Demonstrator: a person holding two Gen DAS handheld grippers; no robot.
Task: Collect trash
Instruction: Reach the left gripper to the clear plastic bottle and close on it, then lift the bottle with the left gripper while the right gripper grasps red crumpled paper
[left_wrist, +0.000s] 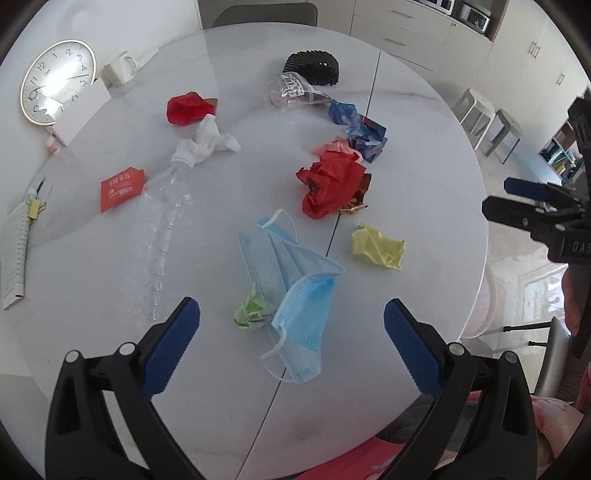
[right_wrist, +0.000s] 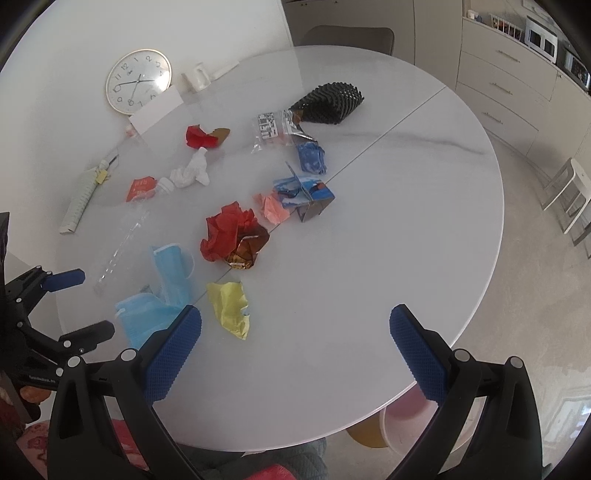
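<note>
Trash lies scattered on a round white table (left_wrist: 424, 147). A blue face mask (left_wrist: 295, 291) and a green paper wad (left_wrist: 251, 310) lie just ahead of my open, empty left gripper (left_wrist: 291, 347). A yellow paper wad (left_wrist: 376, 247), a red crumpled paper (left_wrist: 332, 184), a clear plastic bottle (left_wrist: 162, 218) and white tissue (left_wrist: 210, 140) lie further out. My right gripper (right_wrist: 295, 350) is open and empty above the table's near edge, with the yellow wad (right_wrist: 229, 306) and the mask (right_wrist: 159, 306) to its left.
A black mesh piece (left_wrist: 314, 66), a clear bag (left_wrist: 291, 90), blue wrappers (left_wrist: 358, 129) and a red card (left_wrist: 120, 188) lie on the table. A clock (left_wrist: 55, 81), mug (left_wrist: 118, 68) and comb-like strip (left_wrist: 14, 251) sit at the left. A pink bin (right_wrist: 406, 410) shows under the table edge.
</note>
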